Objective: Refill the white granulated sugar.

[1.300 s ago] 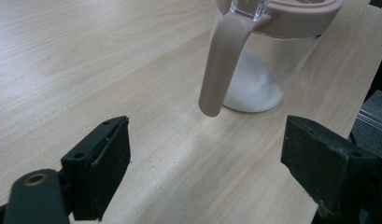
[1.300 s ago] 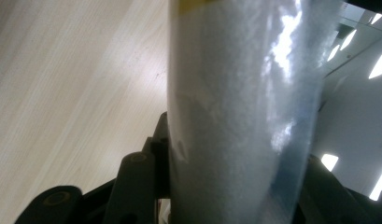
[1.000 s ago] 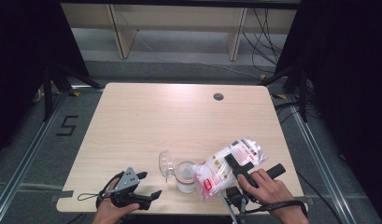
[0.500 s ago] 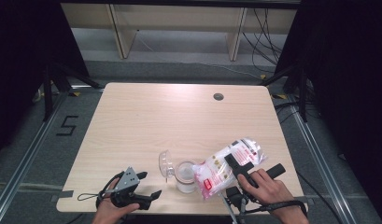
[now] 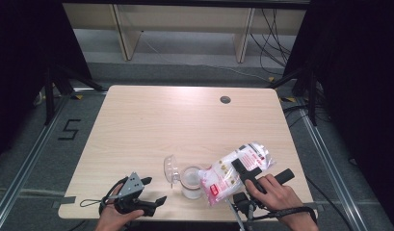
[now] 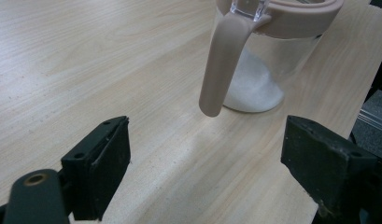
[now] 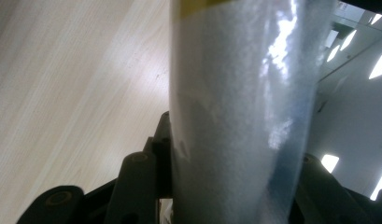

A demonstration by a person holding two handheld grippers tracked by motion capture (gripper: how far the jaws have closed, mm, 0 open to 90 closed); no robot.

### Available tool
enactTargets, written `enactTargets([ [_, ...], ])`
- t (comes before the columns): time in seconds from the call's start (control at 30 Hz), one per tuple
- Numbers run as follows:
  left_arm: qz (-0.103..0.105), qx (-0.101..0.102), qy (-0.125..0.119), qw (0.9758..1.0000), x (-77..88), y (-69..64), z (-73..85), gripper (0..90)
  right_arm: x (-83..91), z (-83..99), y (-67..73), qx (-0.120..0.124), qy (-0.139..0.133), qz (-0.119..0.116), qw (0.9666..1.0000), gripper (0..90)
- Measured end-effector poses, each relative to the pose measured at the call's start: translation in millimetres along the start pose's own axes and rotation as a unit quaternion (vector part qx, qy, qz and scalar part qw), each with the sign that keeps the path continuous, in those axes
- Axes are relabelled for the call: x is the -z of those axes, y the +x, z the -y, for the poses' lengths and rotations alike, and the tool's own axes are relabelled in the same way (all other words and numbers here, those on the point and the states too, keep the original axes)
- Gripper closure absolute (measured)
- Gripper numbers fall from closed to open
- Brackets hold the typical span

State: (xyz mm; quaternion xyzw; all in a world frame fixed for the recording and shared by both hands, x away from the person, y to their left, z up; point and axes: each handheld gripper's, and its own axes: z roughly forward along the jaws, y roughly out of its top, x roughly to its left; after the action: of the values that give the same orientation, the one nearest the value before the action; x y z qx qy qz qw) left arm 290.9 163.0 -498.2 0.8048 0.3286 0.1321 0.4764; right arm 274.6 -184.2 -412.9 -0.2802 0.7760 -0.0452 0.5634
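Here, bag in right tool, near table's front edge.

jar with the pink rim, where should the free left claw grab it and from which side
Probably the clear body of the jar, below its pink rim, coming in level from the left claw side. That side faces the open claw, the bag held by the right claw crowds the other, and the open lid and pink latch hanging from the rim look too loose to hold.
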Motion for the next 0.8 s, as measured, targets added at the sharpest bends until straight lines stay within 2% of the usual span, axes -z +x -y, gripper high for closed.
enactTargets([
  [0.43,0.0,0.0,0.0,1.0,-0.1,0.0,0.0,15.4,1.5,-1.0,0.1,-0.002,0.004,0.002,1.0,62.7],
  [0.6,0.0,0.0,0.0,1.0,0.0,0.0,0.0,15.4,2.0,-1.4,-2.2,0.008,0.003,0.003,1.0,62.8],
  [0.8,0.0,0.0,0.0,1.0,0.0,0.0,0.0,15.4,2.2,-1.3,-2.1,0.007,0.001,0.005,1.0,63.0],
])
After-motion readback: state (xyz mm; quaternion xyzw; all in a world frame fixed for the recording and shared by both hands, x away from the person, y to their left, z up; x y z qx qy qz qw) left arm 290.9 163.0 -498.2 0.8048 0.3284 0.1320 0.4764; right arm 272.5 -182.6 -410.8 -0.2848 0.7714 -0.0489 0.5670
